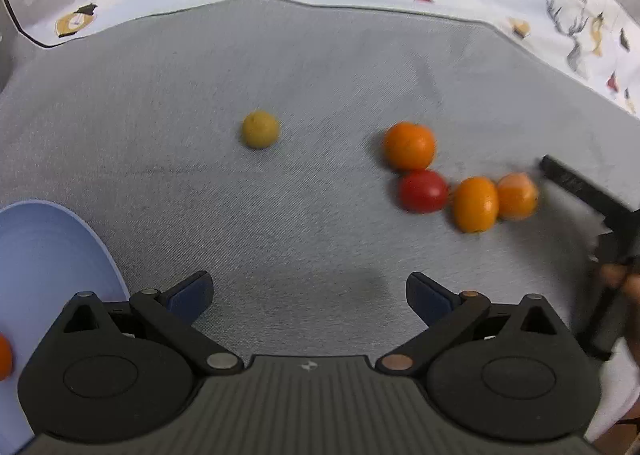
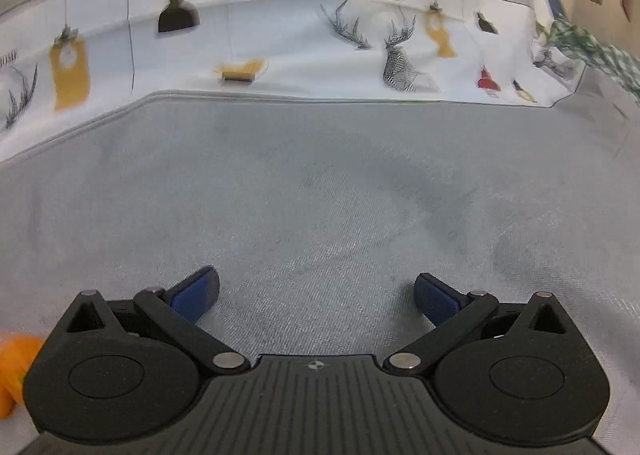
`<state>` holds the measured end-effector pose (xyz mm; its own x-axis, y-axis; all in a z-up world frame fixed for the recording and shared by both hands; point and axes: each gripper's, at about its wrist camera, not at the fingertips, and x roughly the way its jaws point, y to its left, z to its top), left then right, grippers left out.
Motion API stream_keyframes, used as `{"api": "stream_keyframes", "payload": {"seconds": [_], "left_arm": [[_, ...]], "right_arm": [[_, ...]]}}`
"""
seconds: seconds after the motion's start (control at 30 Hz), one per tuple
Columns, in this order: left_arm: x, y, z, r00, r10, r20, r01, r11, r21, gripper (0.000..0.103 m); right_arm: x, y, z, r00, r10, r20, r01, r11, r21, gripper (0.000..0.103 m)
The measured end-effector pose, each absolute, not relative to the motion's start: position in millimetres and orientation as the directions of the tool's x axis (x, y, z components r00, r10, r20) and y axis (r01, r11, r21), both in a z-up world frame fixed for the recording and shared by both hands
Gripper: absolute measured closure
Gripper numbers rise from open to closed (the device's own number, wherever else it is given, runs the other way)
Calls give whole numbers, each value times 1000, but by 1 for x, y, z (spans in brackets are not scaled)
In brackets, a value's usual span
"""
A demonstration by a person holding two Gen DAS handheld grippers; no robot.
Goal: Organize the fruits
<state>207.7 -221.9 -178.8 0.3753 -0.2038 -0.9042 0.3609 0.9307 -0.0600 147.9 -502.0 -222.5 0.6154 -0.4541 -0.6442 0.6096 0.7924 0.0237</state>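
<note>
In the left wrist view a yellow fruit [image 1: 260, 129] lies alone on the grey mat [image 1: 320, 67]. To its right sit an orange fruit [image 1: 409, 145], a red tomato [image 1: 423, 191], an oval orange fruit [image 1: 475, 204] and a blurred orange fruit [image 1: 517, 195] in a cluster. My left gripper [image 1: 308, 293] is open and empty, well short of the fruits. A light blue plate [image 1: 44, 251] at the lower left holds an orange fruit [image 1: 4, 357] at the frame edge. My right gripper [image 2: 316, 295] is open and empty over bare mat; an orange fruit [image 2: 14, 371] shows at its left edge.
The right gripper's black body [image 1: 592, 207] reaches in from the right beside the fruit cluster. A white printed cloth [image 2: 280, 47] with deer and lamps lies beyond the mat's far edge. A green checked cloth [image 2: 592, 47] is at the far right.
</note>
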Motion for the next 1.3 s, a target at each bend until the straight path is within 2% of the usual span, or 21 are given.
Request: {"api": "stream_keyframes", "payload": {"seconds": [0.13,0.5,0.87,1.3], "left_arm": [[207,-218,-183,389,-201,-899,357,932,-54,1],[199,-214,-183,381,-169,-909,327,944,-39,1],[259,-222,-181,287,-198,-937,295,949,-110,0],[261,-231,-182,333,-174,-927,375,926,-39,0]], "right_arm": [[145,-509,-224,630,-427,-648,611,788,75,0],[144,-505,-225,629,-431,-647,611,789,67,0],[144,-505,-226,629,-432,-646,611,788,69,0],[143,-505,-226,630,-432,-645,611,788,69,0]]}}
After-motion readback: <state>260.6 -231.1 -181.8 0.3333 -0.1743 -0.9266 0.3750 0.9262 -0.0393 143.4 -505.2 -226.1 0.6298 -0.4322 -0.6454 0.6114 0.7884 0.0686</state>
